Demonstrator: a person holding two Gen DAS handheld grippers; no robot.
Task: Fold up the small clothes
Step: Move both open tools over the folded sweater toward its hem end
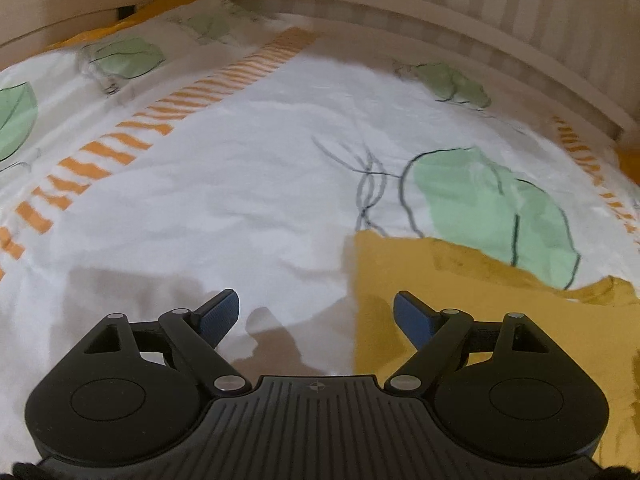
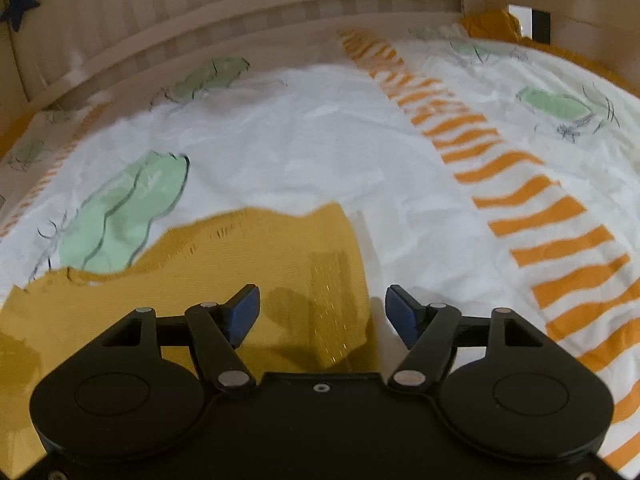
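A mustard-yellow knitted garment (image 1: 480, 320) lies flat on the bed, at the lower right of the left wrist view. It also shows in the right wrist view (image 2: 240, 264) at the lower left, with its right edge running under the gripper. My left gripper (image 1: 316, 316) is open and empty above the garment's left edge; its right fingertip (image 1: 412, 316) is over the yellow cloth, its left one over the sheet. My right gripper (image 2: 322, 314) is open and empty above the garment's right edge.
The bed cover (image 1: 240, 180) is white with green leaf prints and an orange striped band (image 2: 520, 208). A wooden slatted bed rail (image 1: 440, 8) curves round the far side. A dark blue star (image 2: 20, 4) hangs at the upper left of the right wrist view.
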